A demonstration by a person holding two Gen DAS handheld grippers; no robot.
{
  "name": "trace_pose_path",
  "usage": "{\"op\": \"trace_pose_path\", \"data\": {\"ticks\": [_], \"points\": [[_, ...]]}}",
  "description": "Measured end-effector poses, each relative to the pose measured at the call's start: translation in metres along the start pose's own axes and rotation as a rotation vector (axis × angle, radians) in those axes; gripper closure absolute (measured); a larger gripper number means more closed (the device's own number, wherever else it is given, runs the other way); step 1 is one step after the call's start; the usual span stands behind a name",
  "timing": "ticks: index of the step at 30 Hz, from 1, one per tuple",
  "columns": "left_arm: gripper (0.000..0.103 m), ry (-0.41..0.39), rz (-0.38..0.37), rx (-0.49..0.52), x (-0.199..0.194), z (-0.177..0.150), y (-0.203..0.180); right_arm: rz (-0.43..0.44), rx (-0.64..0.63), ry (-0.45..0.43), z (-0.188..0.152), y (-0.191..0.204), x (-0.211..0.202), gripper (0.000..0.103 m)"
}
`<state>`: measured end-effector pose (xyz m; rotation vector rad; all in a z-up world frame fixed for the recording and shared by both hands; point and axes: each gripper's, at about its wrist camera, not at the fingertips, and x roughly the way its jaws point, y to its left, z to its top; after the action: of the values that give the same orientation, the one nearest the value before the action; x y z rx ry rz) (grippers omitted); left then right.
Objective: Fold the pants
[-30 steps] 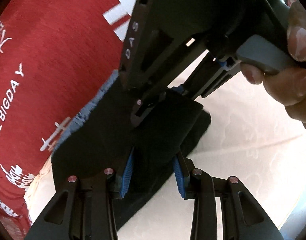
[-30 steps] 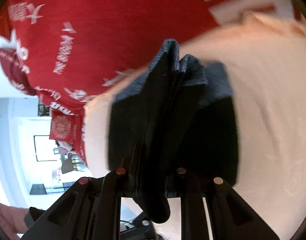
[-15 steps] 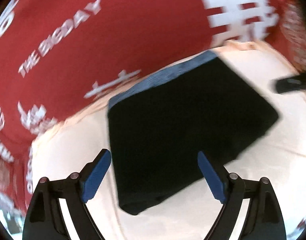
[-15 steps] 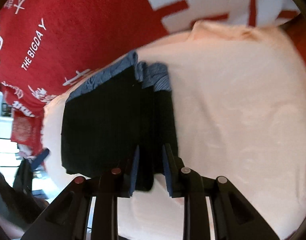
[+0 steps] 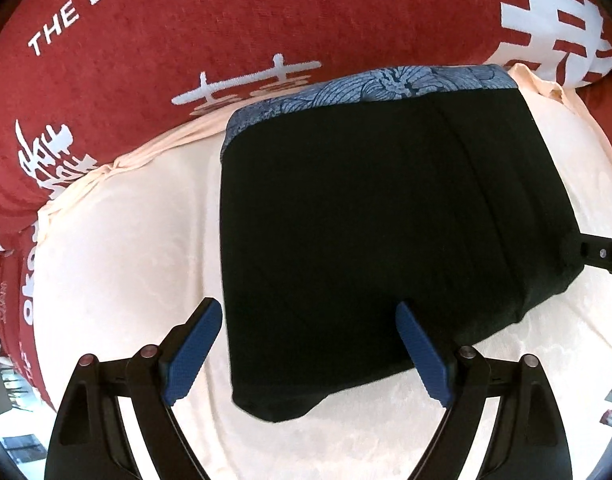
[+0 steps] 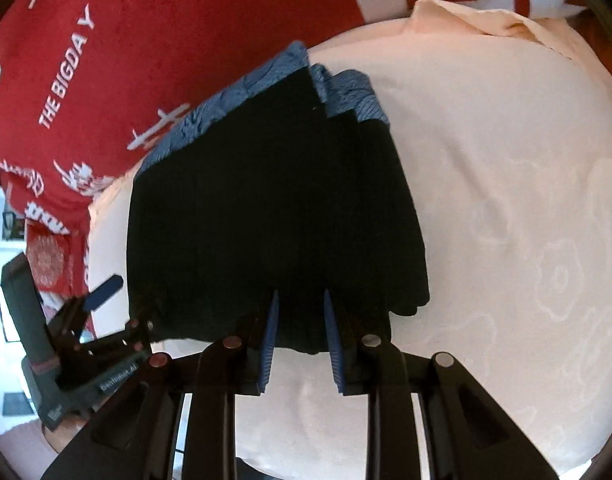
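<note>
The left gripper (image 5: pixel 307 354) hovers with jaws spread wide, gripping nothing. The right gripper (image 6: pixel 300 344) has jaws narrowly apart around the near edge of the folded black pants (image 6: pixel 274 216), contact unclear. They lie on the cream bed (image 6: pixel 505 240), blue waistband (image 5: pixel 369 88) far, beside a red blanket (image 5: pixel 226 32).

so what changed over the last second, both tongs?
The left tongs let go of the black pants, opened wide and pulled back; they now hover over the near edge. The right tongs, shut on the fabric before, now stand slightly apart at the hem; contact is unclear. The pants now lie flat, folded. The cream sheet and red blanket are unchanged.
</note>
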<state>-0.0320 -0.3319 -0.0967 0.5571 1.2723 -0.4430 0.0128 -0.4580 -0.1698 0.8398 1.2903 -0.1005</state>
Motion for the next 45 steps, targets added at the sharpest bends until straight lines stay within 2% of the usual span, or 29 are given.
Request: {"op": "trace_pose_path", "data": {"ticks": [7, 8, 10, 11, 12, 17, 20, 22, 26, 34, 38, 39, 40, 45], "points": [[0.014, 0.032, -0.003, 0.003, -0.012, 0.002, 0.012, -0.126, 0.055, -0.019, -0.005, 0.013, -0.008, 0.077], [0.014, 0.034, -0.004, 0.003, -0.013, 0.001, 0.013, -0.133, 0.06, -0.015, -0.006, 0.014, -0.009, 0.073], [0.014, 0.033, -0.011, 0.001, -0.014, 0.0, 0.015, -0.145, 0.081, -0.009, -0.01, 0.015, -0.012, 0.06], [0.014, 0.034, -0.015, -0.001, -0.014, -0.001, 0.016, -0.155, 0.084, -0.009, -0.012, 0.015, -0.013, 0.049], [0.014, 0.04, -0.024, -0.005, -0.014, -0.002, 0.017, -0.168, 0.083, -0.013, -0.016, 0.016, -0.015, 0.046], [0.014, 0.055, -0.042, -0.008, -0.012, -0.007, 0.021, -0.195, 0.116, 0.002, -0.034, 0.013, -0.019, 0.045], [0.014, 0.052, -0.055, -0.011, -0.016, -0.011, 0.026, -0.19, 0.143, 0.006, -0.047, 0.013, -0.022, 0.037], [0.014, 0.055, -0.057, -0.012, -0.018, -0.014, 0.031, -0.188, 0.143, 0.0, -0.053, 0.016, -0.024, 0.036], [0.014, 0.058, -0.049, 0.001, -0.022, -0.019, 0.038, -0.168, 0.144, -0.022, -0.06, 0.025, -0.027, 0.026], [0.014, 0.095, -0.043, 0.078, -0.023, -0.028, 0.025, -0.127, 0.15, -0.049, -0.076, 0.033, -0.031, 0.023], [0.013, 0.087, -0.05, 0.075, -0.024, -0.026, 0.02, -0.114, 0.178, -0.048, -0.084, 0.028, -0.025, 0.023], [0.005, 0.086, -0.064, 0.067, -0.024, -0.024, 0.019, -0.112, 0.188, -0.048, -0.087, 0.024, -0.025, 0.023], [0.0, 0.084, -0.071, 0.058, -0.025, -0.023, 0.019, -0.11, 0.2, -0.047, -0.087, 0.022, -0.023, 0.023], [0.0, 0.093, -0.073, 0.039, -0.021, -0.017, 0.018, -0.095, 0.242, -0.05, -0.091, 0.006, -0.024, 0.023]]}}
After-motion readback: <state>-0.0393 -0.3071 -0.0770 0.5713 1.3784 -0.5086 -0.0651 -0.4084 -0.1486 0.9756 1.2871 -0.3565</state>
